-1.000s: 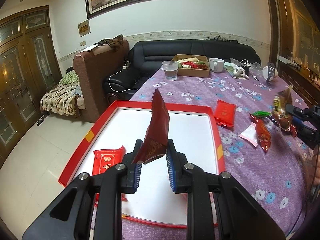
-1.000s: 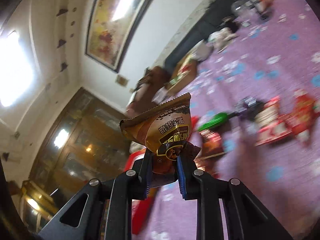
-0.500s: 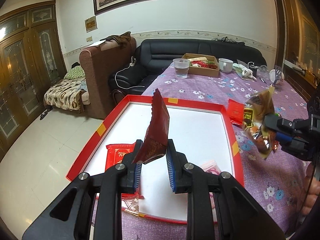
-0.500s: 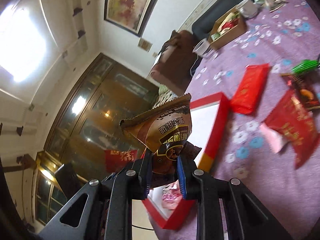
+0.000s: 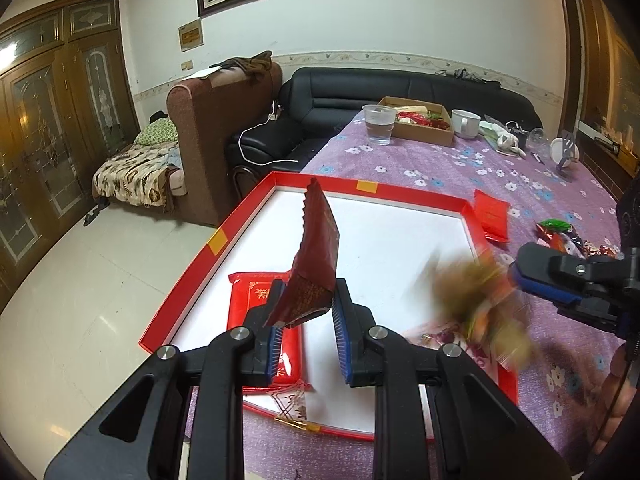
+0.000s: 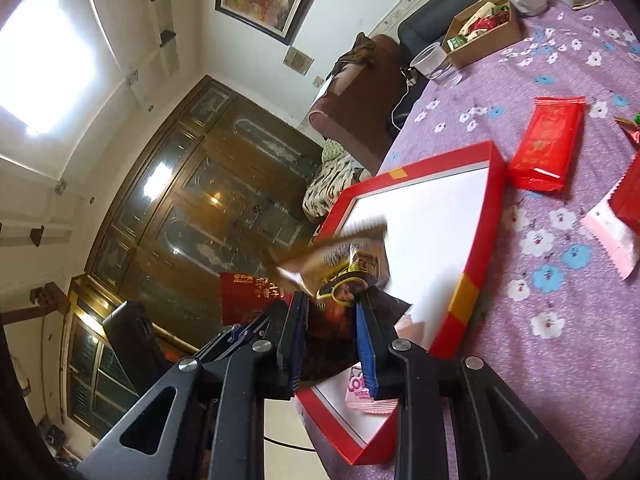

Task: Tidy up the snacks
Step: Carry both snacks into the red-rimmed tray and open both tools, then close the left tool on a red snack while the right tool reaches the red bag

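Tray (image 5: 468,209): red rim w/ orange tape patches, white floor. Cloth (image 5: 440,168): purple w/ white & blue flowers. Packet (image 5: 316,256) in left gripper (image 5: 306,312): dark red. Packet (image 6: 352,268) in right gripper (image 6: 332,316): brown/gold, black print. Both grippers black, blue pads. Packet (image 5: 256,300) in tray: bright red, gold print. Sofa (image 5: 360,92): black.

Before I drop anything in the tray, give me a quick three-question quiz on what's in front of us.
1. True or false: the left gripper is empty.
2. The tray has a rim that is: A blue, B red, C green.
3. What stands right beside the clear cup?
Key: 1 false, it is shut on a dark red packet. 2 B. 3 the cardboard box of snacks.
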`<state>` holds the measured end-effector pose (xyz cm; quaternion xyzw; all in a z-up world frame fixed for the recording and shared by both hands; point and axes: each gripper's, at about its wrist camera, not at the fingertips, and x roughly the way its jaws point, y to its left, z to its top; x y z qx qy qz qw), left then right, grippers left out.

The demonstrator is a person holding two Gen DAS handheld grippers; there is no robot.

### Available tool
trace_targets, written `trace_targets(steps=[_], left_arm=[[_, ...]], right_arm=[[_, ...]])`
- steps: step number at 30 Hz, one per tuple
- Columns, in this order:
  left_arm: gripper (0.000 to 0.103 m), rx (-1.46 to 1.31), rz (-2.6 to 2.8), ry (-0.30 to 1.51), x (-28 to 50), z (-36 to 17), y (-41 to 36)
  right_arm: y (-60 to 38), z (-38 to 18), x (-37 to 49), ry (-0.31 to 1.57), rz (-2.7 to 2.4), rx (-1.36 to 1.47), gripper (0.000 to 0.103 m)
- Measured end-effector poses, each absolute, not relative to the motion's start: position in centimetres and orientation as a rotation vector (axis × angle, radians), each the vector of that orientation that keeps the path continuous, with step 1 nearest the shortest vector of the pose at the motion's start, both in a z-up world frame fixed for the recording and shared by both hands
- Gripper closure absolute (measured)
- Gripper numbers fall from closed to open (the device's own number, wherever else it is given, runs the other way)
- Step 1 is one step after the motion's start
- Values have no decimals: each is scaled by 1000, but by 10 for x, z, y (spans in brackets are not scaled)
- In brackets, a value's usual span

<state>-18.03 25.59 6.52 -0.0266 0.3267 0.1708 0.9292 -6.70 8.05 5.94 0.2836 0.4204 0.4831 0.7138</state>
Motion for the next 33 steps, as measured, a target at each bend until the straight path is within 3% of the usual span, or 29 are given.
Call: trace_targets(steps=[10,17,24,33], left_arm=[[82,-47,373,676,-180,63,259],[68,-36,385,660,-181,68,258],[43,-22,412,626,-182,79,254],[41,44,321,582,-163,99,208]], right_arm=[[82,68,-73,904,1089,605,78],[72,67,-71,898,1076,617,78],[33,74,-63,852,1008,603,76],[-125,71,-43,714,684,730,71]])
